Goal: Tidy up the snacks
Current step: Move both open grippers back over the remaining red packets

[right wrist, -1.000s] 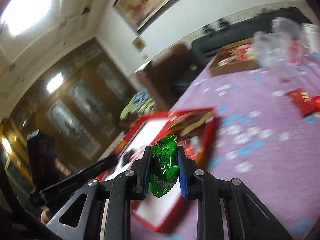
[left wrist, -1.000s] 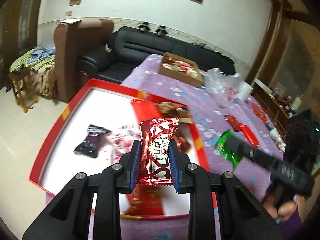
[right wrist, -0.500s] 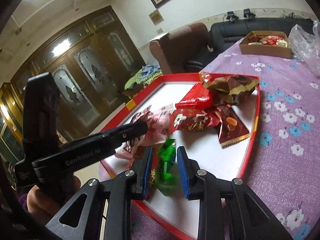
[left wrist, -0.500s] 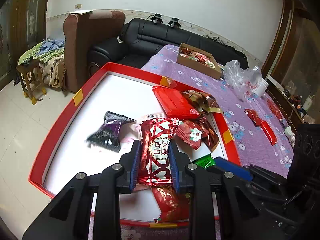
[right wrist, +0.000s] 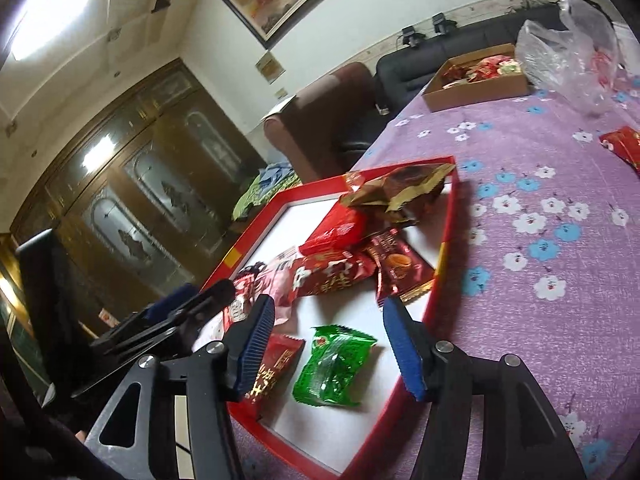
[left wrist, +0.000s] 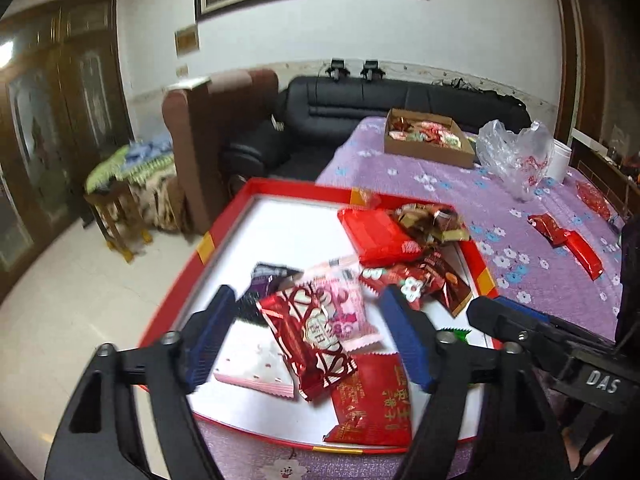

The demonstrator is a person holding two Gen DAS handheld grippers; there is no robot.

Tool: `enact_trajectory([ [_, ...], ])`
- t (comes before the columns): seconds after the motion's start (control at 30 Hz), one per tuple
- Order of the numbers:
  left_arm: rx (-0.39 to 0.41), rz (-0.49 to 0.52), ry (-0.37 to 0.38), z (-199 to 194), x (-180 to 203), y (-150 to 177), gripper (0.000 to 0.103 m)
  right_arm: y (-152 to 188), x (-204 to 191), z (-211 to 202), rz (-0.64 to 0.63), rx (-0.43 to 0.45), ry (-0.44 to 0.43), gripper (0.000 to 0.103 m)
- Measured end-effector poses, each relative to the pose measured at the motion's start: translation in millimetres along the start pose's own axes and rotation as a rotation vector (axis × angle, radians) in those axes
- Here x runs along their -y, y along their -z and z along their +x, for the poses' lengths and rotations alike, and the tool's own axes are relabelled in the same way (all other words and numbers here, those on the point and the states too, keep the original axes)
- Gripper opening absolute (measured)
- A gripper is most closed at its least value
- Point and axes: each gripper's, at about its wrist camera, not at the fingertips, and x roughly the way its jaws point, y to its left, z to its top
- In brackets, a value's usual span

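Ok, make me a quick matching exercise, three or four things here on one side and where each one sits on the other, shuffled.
Things:
1. green snack packet
2. cardboard box
3. clear plastic bag
4. purple packet

Places:
A. far end of the table
B. in the red tray, between the opening right gripper fingers
C. in the tray's left part
D. right of the box

Pairs: 1-B, 2-A, 3-D, 4-C

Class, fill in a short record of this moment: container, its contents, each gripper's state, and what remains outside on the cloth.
container: red tray
contents: mixed snack packets
left gripper: jaws opening, red packet loose between them
right gripper: jaws opening, green packet lying in tray
outside: red snacks, cardboard box, plastic bag
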Motion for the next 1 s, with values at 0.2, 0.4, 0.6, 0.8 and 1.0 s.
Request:
enact_trajectory([
  [0.2, 0.075, 0.044, -0.038, -21, 10, -10, 0.082, -3, 4, -1, 0.015, -0.008, -0.003, 0.059],
  [0.4, 0.083, 0.057, -0.056, -28, 16, -14, 0.082, -3, 5, 0, 0.017, -0.015, -0.007, 0.060],
  [0.6, 0.082, 0.058, -0.066, -30, 17, -14, 0.082, -3, 6, 0, 0.018, -0.017, -0.010, 0.060],
  [0.8, 0.080, 0.062, -0.072, -30, 18, -14, 0.082, -2, 5, 0, 0.014, -0.022, -0.014, 0.061],
  [1.0, 0.067, 0.075, -0.080, -28, 20, -12, 0.082, -1, 4, 0, 0.011, -0.023, -0.014, 0.061],
])
